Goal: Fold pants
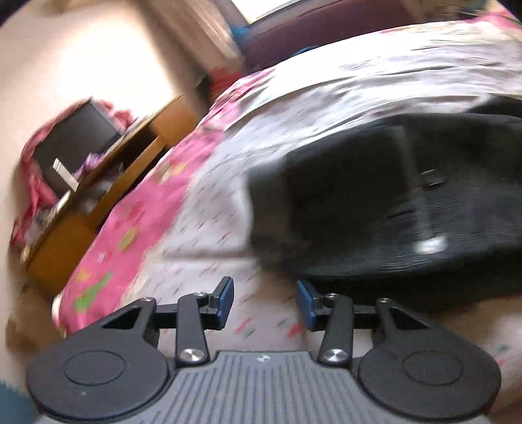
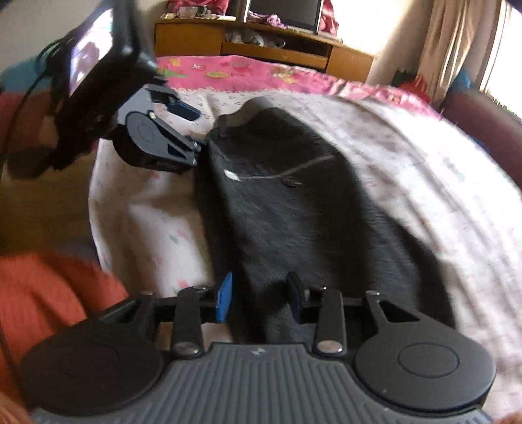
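Observation:
Black pants (image 2: 293, 208) lie lengthwise on a white flowered sheet (image 2: 424, 182) on the bed. In the right wrist view my right gripper (image 2: 260, 298) stands open at the pants' near end. Dark cloth lies between its blue pads, and a gap shows beside the left pad. My left gripper (image 2: 195, 130) is at the far left edge of the pants, with its jaws apart. In the blurred left wrist view the left gripper (image 1: 266, 301) is open over bare sheet (image 1: 208, 228), and the pants (image 1: 391, 202) lie just right of it.
A pink flowered bedspread (image 2: 248, 73) lies under the sheet. Beyond the bed stands a wooden cabinet (image 2: 261, 39) with a dark monitor (image 2: 284, 13). Curtains (image 2: 456, 42) and a dark red chair (image 2: 483, 114) are at the right. A person's orange sleeve (image 2: 49, 293) is at the near left.

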`<state>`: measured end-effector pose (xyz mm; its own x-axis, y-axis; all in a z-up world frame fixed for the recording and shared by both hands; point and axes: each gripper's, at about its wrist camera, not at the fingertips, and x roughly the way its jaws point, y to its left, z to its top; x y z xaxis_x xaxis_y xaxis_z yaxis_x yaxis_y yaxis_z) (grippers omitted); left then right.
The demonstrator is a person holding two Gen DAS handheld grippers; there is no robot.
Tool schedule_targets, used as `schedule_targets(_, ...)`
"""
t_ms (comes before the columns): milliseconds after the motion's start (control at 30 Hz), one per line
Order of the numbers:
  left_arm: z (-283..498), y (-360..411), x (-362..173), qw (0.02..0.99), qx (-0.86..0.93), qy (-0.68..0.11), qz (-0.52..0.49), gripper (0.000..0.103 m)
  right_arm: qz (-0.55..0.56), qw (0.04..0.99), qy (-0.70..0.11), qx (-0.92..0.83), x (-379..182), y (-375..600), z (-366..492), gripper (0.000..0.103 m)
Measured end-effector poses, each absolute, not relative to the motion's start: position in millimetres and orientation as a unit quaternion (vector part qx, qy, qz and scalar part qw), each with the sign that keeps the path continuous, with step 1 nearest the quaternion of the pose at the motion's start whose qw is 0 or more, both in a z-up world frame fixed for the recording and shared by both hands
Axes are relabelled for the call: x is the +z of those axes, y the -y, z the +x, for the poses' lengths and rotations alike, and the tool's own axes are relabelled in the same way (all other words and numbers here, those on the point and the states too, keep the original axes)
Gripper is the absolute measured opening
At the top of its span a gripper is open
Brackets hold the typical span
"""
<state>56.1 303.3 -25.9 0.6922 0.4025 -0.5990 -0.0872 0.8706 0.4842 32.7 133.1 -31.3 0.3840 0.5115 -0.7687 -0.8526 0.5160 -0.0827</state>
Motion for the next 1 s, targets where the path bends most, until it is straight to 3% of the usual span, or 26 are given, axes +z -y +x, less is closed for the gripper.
schedule_targets(67,53.1,-306.3,-19.6,0.897,0.143,-0.355,0.220,0.055,-0.242,0.791,-0.360,0.431,-33.7,-140.9,32.7,0.051)
schedule_targets(200,49.0,-284.9,5.2,0.923,0.096,-0.307,0.210,0.056,-0.210,0.789,-0.359,0.452,-17.4,-131.7,41.4,0.045)
schedule_targets(400,77.9,-244.6,-6.1,0.934,-0.002,-0.297,0.199,0.056,-0.133,0.837,-0.349,0.400,21.6,-72.6,102.8,0.048)
schedule_targets(533,89.0,-241.9,-25.8,0.918,0.004,-0.337,0.211,0.058,-0.067,0.848,-0.388,0.354,9.8,-23.3,173.8,0.050)
schedule_targets(700,78.3,-256.0,-31.1,0.908,0.039,-0.369,0.194,0.063,0.043,0.779,-0.496,0.381,-35.6,8.4,228.2,0.048)
schedule_targets(833,85.8,-251.3,-33.1,0.899,0.043,-0.387,0.203,0.063,0.077,0.732,-0.496,0.461,-32.3,16.9,211.9,0.048)
schedule_targets(1000,89.6,-241.3,-34.8,0.887,0.046,-0.392,0.239,0.063,0.029,0.730,-0.481,0.485,-18.2,14.5,199.3,0.048)
